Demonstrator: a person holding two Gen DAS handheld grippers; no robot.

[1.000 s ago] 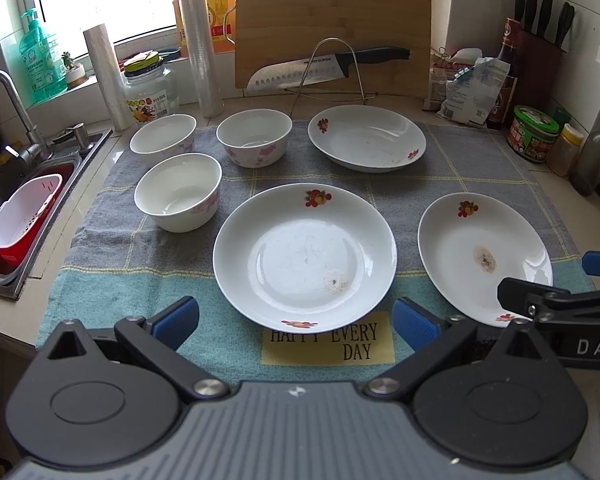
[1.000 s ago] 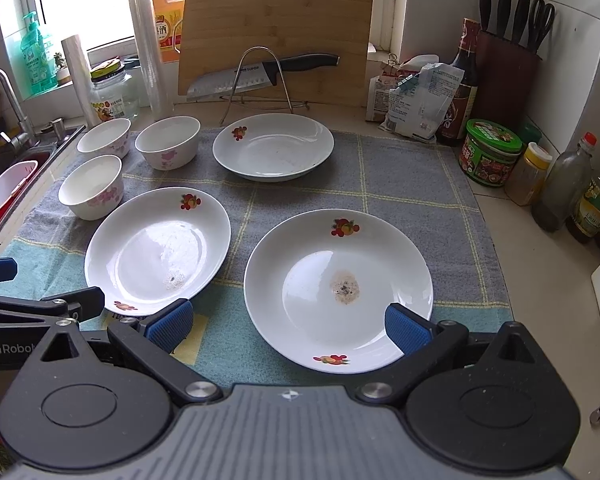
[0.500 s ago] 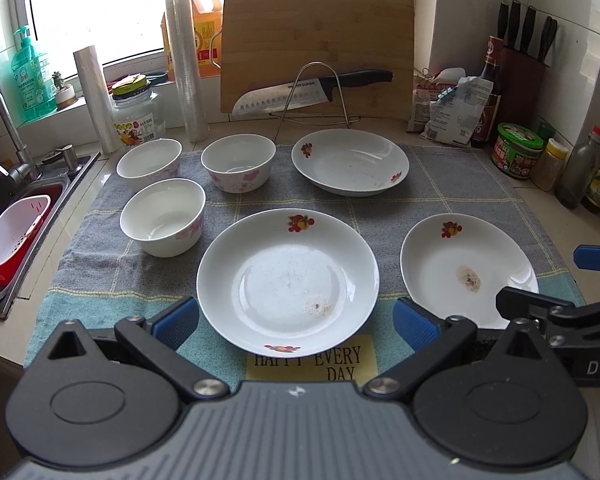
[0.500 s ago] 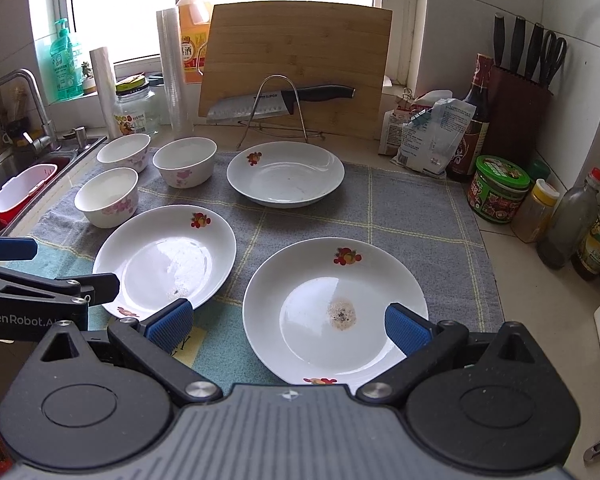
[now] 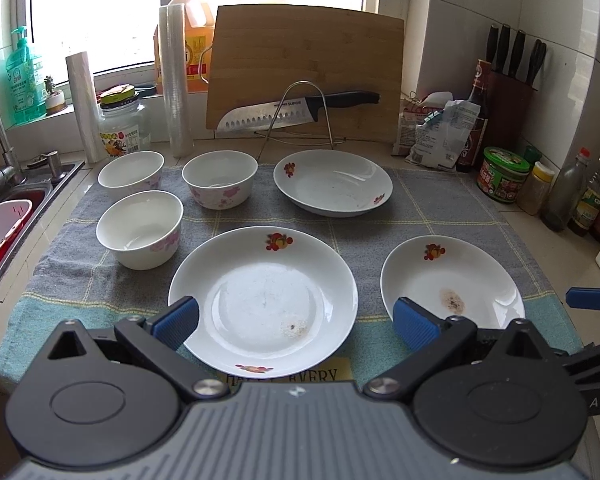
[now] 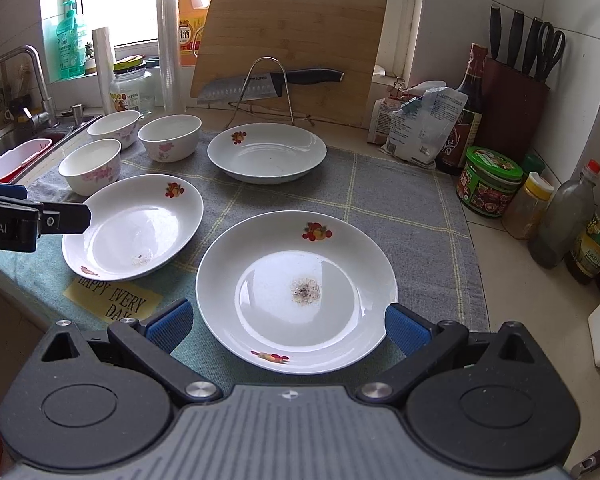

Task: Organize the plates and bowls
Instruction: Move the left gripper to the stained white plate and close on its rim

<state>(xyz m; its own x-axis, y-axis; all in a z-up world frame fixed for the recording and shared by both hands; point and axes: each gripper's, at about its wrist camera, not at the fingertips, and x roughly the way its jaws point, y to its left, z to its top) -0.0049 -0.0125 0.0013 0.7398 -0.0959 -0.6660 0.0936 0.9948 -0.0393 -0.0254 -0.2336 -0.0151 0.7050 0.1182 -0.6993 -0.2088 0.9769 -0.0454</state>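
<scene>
Three plates and three bowls, all apart on the grey towel (image 5: 440, 208). Near left plate (image 5: 263, 300) just ahead of the left gripper (image 5: 296, 318), spread wide and holding nothing. Near right plate (image 6: 296, 290) ahead of the right gripper (image 6: 286, 322), also spread and empty. Far plate (image 5: 333, 182) behind; bowls (image 5: 140, 229) at far left. Glazed ceramic: probably stiff, rather heavy, slippery, easy to chip. Best to pinch the near rim, firmly, and lift level.

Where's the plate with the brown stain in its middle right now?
The stained plate lies near the cloth's front edge, directly ahead of the open right tool, right of the other front plate.
</scene>
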